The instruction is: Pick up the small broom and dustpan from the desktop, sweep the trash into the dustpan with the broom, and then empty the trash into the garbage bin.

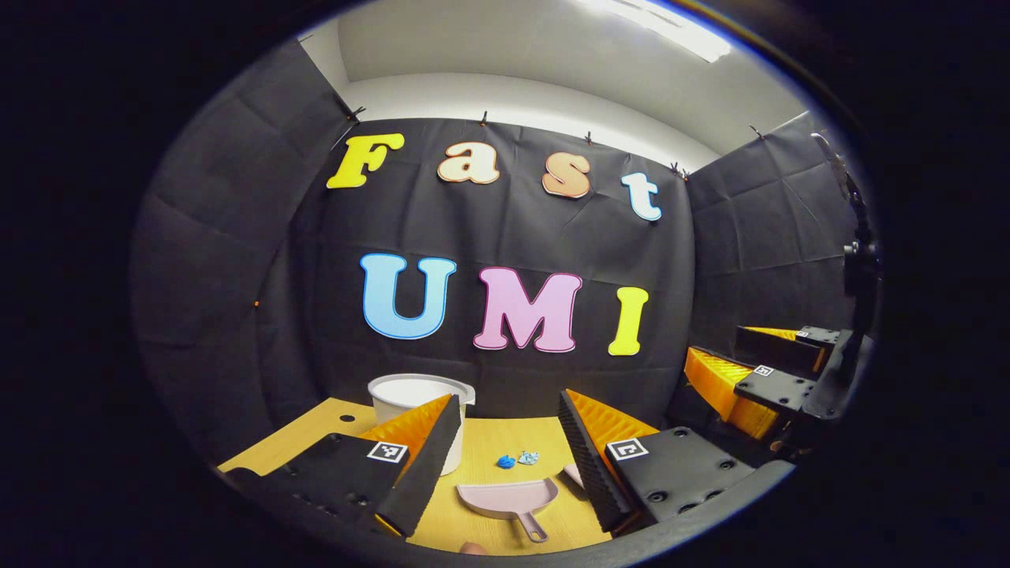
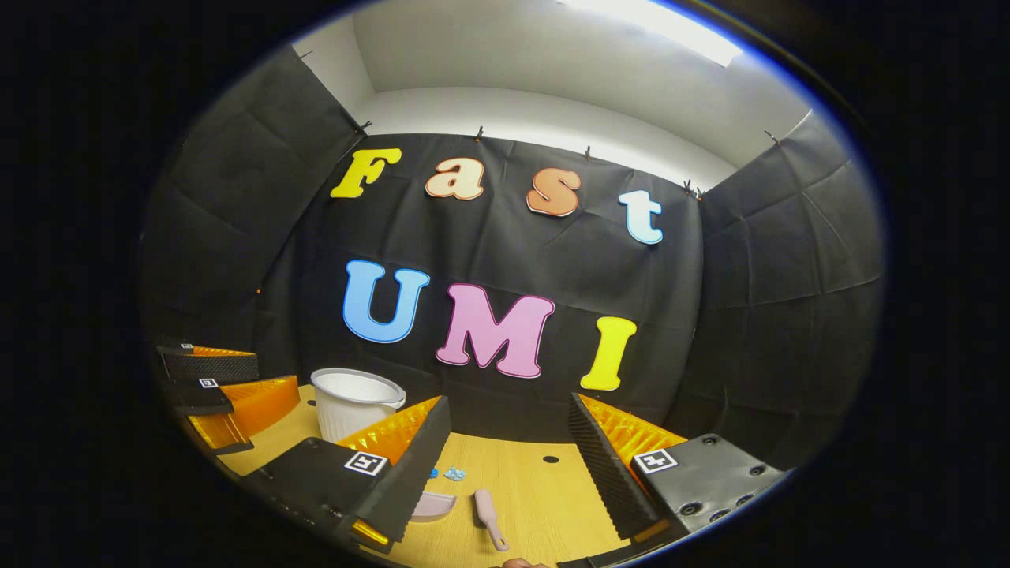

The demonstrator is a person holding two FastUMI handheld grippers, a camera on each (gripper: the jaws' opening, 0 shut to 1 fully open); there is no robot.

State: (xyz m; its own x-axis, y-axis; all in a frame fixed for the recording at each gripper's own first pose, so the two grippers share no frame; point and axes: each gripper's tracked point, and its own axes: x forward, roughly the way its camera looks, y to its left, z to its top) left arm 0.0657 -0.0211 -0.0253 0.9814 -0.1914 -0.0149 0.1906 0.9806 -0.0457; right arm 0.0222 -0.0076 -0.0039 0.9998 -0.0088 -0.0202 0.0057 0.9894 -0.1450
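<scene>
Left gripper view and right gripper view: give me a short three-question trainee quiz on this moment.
1. True or false: the dustpan lies on the desktop, untouched by either gripper.
2. Which thing stands at the back of the desktop? A) the garbage bin B) a kettle C) a lamp
3. Fill in: the blue trash lies on the desktop beyond the ____.

Key
1. True; the left gripper and right gripper are both open above it.
2. A
3. dustpan; the broom lies beside it.
</scene>
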